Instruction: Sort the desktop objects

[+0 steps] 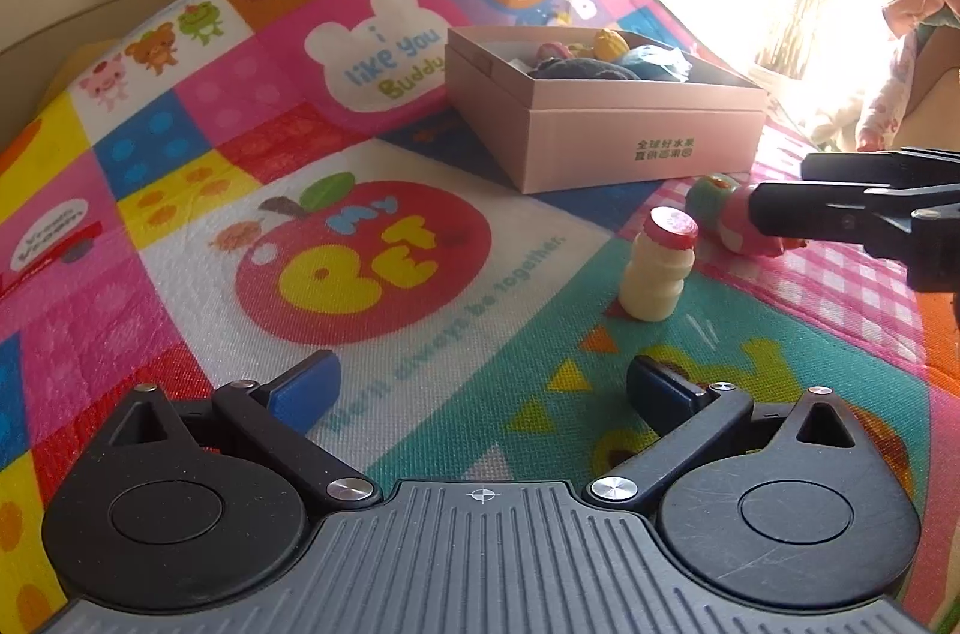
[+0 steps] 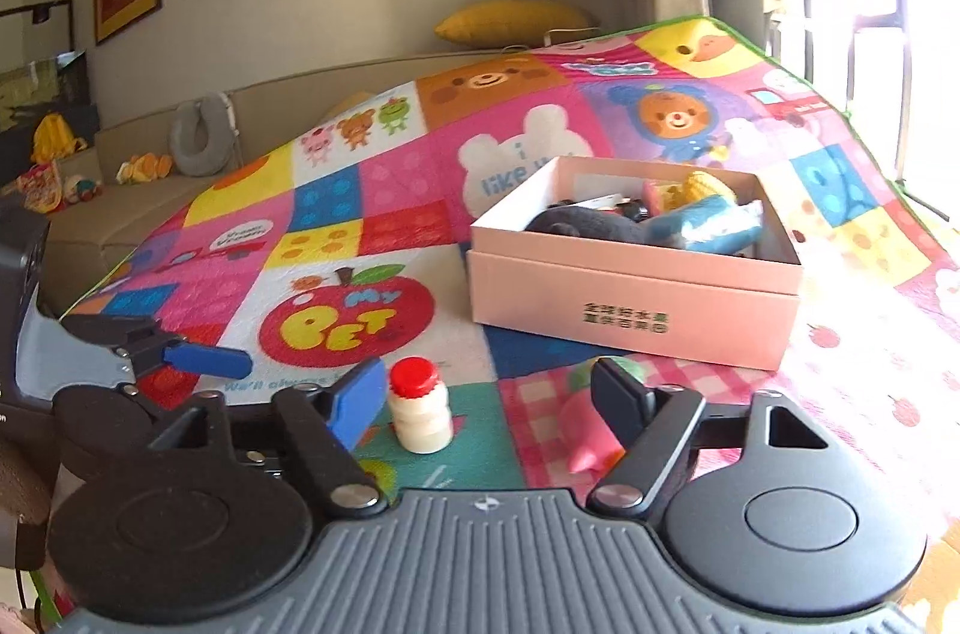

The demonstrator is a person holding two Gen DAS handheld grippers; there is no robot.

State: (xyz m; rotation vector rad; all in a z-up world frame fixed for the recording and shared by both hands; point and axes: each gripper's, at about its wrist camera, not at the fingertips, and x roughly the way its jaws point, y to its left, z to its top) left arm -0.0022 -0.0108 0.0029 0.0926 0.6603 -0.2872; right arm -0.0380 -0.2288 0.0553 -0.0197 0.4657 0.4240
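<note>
The right hand-held gripper (image 2: pixel 489 406) is seen wide open, nothing gripped; a pink toy (image 2: pixel 591 433) lies on the patterned mat (image 2: pixel 840 382) just beside its right finger. The left hand-held gripper (image 1: pixel 480 388) is likewise spread, empty. A small white bottle (image 1: pixel 657 271) stands upright between them, near the pink box (image 1: pixel 630 136).
</note>
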